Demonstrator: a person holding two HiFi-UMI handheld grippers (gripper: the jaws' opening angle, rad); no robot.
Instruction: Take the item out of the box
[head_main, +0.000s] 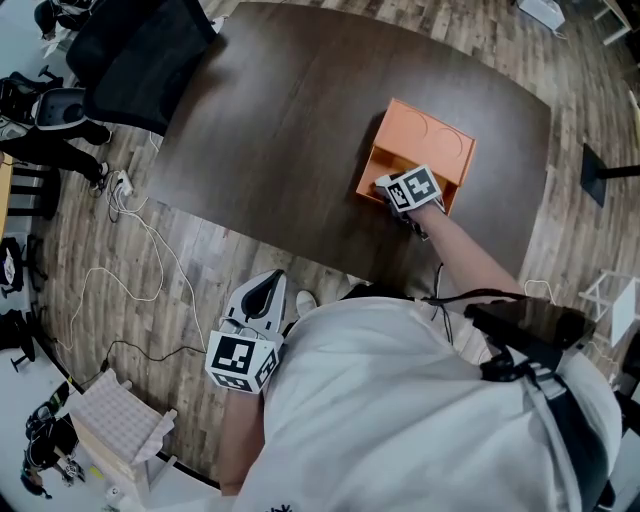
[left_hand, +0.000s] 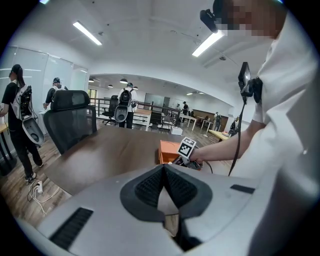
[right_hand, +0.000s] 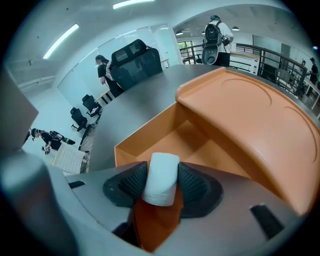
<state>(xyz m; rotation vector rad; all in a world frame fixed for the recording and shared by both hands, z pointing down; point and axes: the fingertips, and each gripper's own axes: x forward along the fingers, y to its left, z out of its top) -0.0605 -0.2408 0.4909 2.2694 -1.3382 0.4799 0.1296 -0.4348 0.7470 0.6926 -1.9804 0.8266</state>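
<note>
An orange box (head_main: 425, 140) stands open on the dark table (head_main: 280, 130), its lid tilted back. My right gripper (head_main: 384, 186) is at the box's near wall, over the open compartment (right_hand: 185, 137). It is shut on a white roll (right_hand: 161, 178), which stands between the two black pads and touches both. My left gripper (head_main: 266, 290) hangs low beside the person's body, off the table and over the floor. Its jaws (left_hand: 164, 171) are shut with nothing between them. In the left gripper view the orange box (left_hand: 168, 150) shows far ahead, with the person's forearm reaching to it.
A black office chair (head_main: 140, 60) stands at the table's far left corner. Cables (head_main: 140, 235) trail over the wooden floor to the left. A white gridded tray (head_main: 118, 420) lies on the floor near the left gripper. People stand in the background of the office.
</note>
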